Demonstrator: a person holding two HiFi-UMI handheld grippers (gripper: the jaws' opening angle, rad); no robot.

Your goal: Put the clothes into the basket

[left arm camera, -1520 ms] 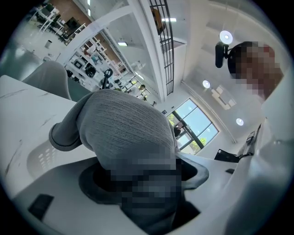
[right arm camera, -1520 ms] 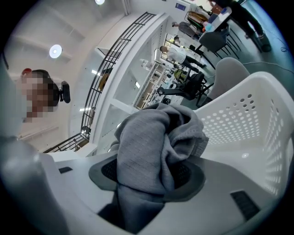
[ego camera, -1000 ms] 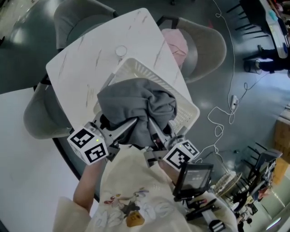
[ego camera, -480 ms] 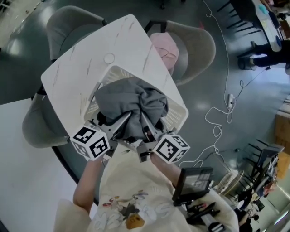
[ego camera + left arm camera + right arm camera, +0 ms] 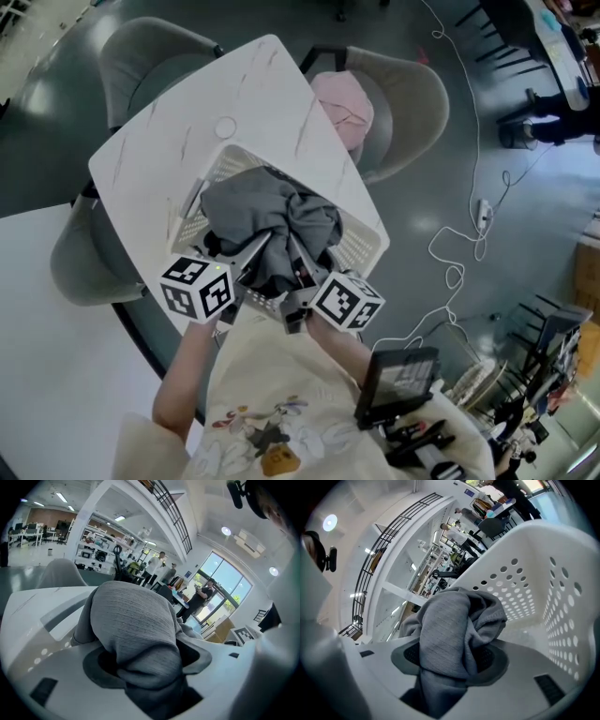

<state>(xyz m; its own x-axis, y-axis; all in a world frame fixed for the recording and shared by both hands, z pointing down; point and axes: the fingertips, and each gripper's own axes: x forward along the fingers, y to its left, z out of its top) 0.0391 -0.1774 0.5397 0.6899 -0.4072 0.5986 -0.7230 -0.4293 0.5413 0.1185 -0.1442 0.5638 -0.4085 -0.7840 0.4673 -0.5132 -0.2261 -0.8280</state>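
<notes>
My left tool (image 5: 251,258), my right tool (image 5: 298,267) both pinch grey cloth (image 5: 267,211). Cloth bunched over white basket (image 5: 361,246) on worktop (image 5: 234,94).

Counter (image 5: 169,159): white square top with faint grey veining, sitting corner-on in the head view, one corner at 12 o'clock. Only two items directly on it:
- White perforated plastic basket (image 5: 364,246), on the 5 o'clock part of the top, its 4 o'clock side right at the counter edge. Can't tell if it overhangs.
- Small round whitish thing (image 5: 225,127), flat on the top at 11 o'clock from the basket, apart from it. Too small to identify.

The rest of the top is bare. A grey chair (image 5: 412,94) at 2 o'clock of the counter carries a pink cloth (image 5: 342,103) on its seat.
</notes>
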